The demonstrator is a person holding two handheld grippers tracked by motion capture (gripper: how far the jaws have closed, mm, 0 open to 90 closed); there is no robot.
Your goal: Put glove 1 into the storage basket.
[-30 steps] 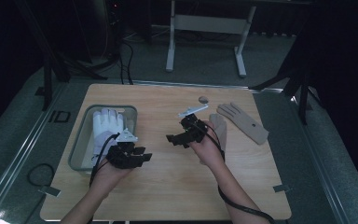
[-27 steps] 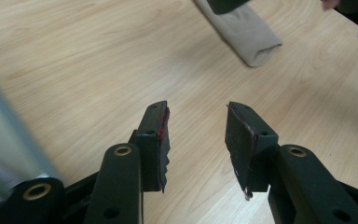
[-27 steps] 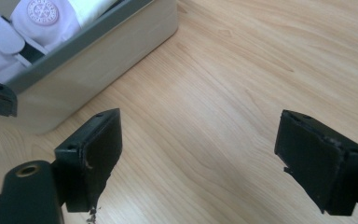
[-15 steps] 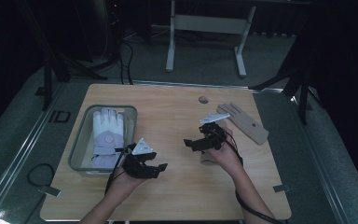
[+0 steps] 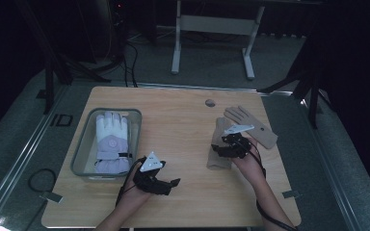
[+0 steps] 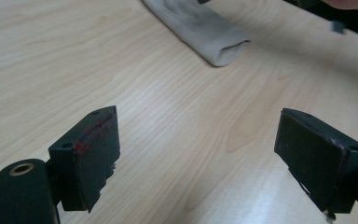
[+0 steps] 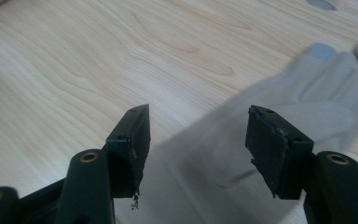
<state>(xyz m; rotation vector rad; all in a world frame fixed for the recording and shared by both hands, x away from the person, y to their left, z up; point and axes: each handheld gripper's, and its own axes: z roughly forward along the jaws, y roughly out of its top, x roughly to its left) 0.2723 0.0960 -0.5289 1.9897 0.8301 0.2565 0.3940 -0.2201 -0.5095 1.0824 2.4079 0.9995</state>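
Note:
A white and lavender padded glove (image 5: 110, 142) lies in a clear bin (image 5: 80, 153) at the left. Two beige gloves lie at the right: one flat (image 5: 254, 125), the other lengthwise (image 5: 218, 159), cuff toward me. My right gripper (image 5: 218, 149) hovers open over the lengthwise glove; in the right gripper view its fabric (image 7: 326, 88) spreads under and between the parted jaws of that gripper (image 7: 200, 114). My left gripper (image 5: 169, 185) is open above bare wood near the front middle. In the left gripper view the gripper (image 6: 198, 116) faces the beige glove's cuff (image 6: 214, 35) farther off.
A small grey round object (image 5: 210, 102) sits on the wooden table (image 5: 183, 120) near the far edge. Beyond the table stands a white desk frame (image 5: 212, 29) on a dark floor. A cable (image 5: 33, 178) loops beside the table's left edge.
My left gripper has moved away from the bin toward the front middle. My right gripper has shifted right and nearer, and now sits over the lengthwise beige glove.

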